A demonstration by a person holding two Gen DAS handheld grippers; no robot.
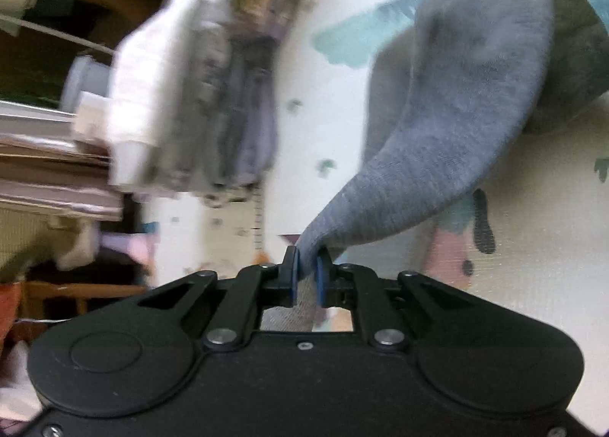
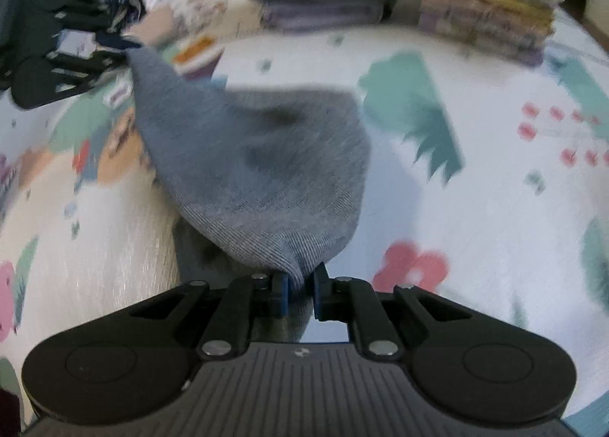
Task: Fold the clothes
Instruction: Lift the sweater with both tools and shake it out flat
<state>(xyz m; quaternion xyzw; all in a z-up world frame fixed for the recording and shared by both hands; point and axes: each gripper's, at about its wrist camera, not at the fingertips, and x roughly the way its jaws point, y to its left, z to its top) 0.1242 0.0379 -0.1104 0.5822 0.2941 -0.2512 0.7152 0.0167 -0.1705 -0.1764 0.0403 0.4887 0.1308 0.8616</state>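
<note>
Above patterned sheet (image 2: 475, 208): grey cloth (image 1: 456, 125) stretched between both grippers, left gripper (image 1: 307, 273) pinching one corner, right gripper (image 2: 300, 286) pinching other. Folded stacks (image 2: 483, 14) behind.

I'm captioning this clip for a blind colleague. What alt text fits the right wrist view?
The right gripper is shut on one end of a grey knit garment, whose far end the left gripper pinches above a floral-print sheet. Blurred stacks of folded clothes sit at the sheet's far edge.
</note>
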